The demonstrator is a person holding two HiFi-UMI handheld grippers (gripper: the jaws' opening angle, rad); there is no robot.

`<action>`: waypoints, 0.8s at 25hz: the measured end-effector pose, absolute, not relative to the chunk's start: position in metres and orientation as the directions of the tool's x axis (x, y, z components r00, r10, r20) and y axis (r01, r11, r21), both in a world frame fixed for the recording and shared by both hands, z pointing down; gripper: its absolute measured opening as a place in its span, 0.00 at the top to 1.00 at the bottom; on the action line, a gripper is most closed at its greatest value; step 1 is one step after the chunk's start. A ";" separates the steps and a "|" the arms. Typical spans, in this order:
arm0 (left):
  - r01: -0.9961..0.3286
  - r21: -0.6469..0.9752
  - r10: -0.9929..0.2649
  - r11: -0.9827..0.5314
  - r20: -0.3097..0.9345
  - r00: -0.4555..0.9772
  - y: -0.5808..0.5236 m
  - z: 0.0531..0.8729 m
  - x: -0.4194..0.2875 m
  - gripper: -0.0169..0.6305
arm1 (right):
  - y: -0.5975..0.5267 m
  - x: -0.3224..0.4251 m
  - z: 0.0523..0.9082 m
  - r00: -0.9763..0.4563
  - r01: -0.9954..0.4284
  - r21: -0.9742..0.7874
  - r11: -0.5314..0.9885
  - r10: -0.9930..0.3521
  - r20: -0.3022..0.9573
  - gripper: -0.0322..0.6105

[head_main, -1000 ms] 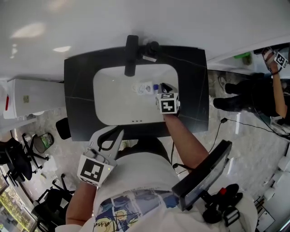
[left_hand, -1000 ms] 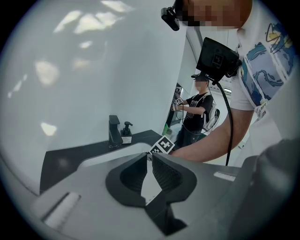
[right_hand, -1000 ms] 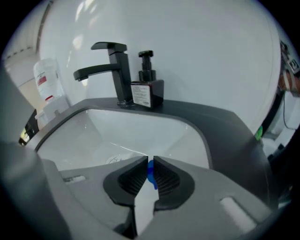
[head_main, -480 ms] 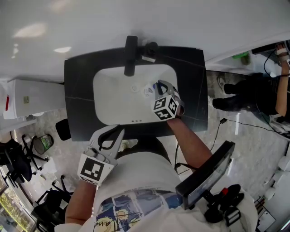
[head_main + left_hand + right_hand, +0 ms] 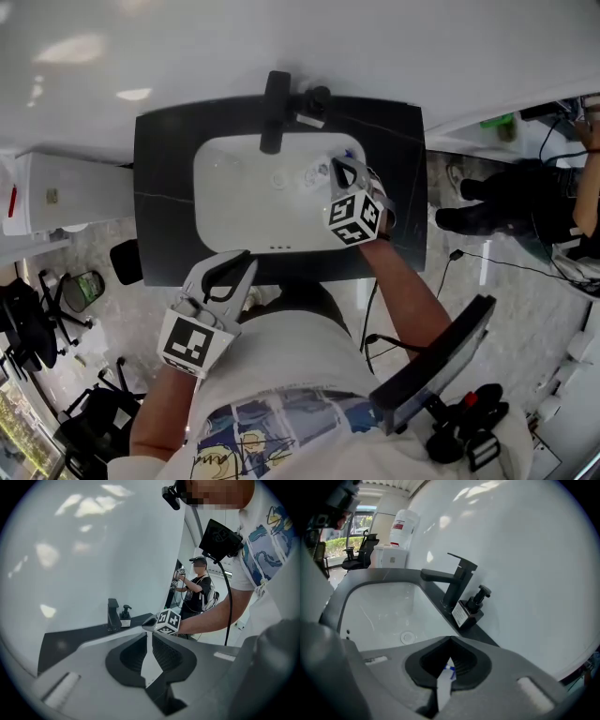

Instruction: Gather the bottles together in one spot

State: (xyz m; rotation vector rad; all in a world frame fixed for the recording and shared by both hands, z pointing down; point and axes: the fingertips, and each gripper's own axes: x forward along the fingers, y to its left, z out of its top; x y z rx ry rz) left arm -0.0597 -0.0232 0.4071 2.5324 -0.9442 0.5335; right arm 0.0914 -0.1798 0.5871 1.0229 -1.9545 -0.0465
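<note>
The right gripper hangs over the right side of the sink, close to the sink's back right corner. Its jaws have just been closing and now pinch a small bottle, white with a touch of blue, which sits upright between the pads in the right gripper view. The bottle is held above the sink rather than resting in it.

The sink is set into a dark worktop. A black tap stands at the middle of the back edge, and a dark soap dispenser stands just to its right. Just left of the right jaws, near the drain, a pale small thing lies in the sink; I cannot tell what it is.

The left gripper is held off the front edge of the worktop, left of the middle and near the person's body, with its tips at that edge. Its jaws are drawn together with only a thin slit between them and hold nothing.
</note>
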 end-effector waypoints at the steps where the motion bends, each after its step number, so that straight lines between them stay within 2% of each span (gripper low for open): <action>1: -0.678 0.213 -0.532 -0.704 0.473 0.702 -0.024 0.407 -0.059 0.92 | -0.179 0.095 0.591 -0.249 -0.642 0.390 0.660 -0.661 0.708 0.96; 6: -0.687 0.213 -0.542 -0.695 0.473 0.695 -0.020 0.407 -0.059 0.92 | -0.157 0.109 0.609 -0.250 -0.673 0.315 0.669 -0.606 0.755 0.95; 10: -0.685 0.206 -0.532 -0.699 0.490 0.690 -0.016 0.411 -0.064 0.92 | -0.148 0.096 0.622 -0.310 -0.793 0.105 0.600 -0.546 0.779 0.95; 13: -0.693 0.213 -0.537 -0.689 0.493 0.685 -0.014 0.409 -0.067 0.92 | -0.148 0.086 0.642 -0.354 -0.870 -0.078 0.488 -0.505 0.787 0.95; 16: -0.707 0.226 -0.545 -0.670 0.497 0.675 -0.013 0.402 -0.067 0.92 | -0.146 0.076 0.659 -0.411 -0.907 -0.290 0.306 -0.485 0.772 0.88; 20: -0.722 0.218 -0.553 -0.656 0.513 0.657 -0.011 0.396 -0.071 0.92 | -0.146 0.063 0.677 -0.489 -0.823 -0.568 -0.007 -0.500 0.715 0.80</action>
